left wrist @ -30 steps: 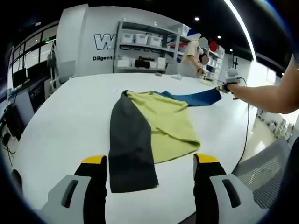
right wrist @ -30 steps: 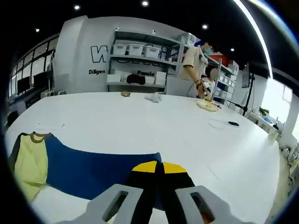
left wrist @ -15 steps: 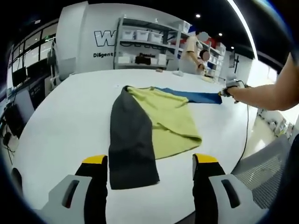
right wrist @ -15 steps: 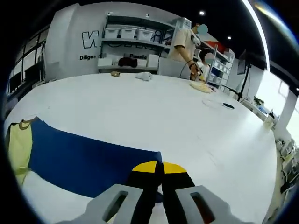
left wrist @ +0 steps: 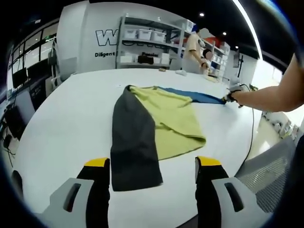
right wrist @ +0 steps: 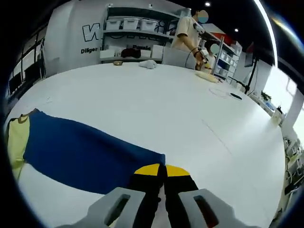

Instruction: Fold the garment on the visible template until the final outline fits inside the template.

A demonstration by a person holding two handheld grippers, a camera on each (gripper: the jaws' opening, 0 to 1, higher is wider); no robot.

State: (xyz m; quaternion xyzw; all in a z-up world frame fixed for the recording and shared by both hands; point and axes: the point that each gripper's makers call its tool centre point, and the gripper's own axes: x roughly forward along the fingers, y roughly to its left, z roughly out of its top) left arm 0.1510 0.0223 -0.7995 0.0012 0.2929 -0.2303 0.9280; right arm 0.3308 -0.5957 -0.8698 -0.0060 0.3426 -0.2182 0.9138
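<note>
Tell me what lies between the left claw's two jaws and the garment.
In the left gripper view, only bare white table separates the open left claw from the garment; its dark panel's near hem ends just ahead of the jaw tips.

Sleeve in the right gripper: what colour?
Dark blue sleeve, best seen in the right gripper view.

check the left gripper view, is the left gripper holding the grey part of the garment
No, the left gripper is open, its jaws standing apart on either side of the grey panel's near end without pinching it.
</note>
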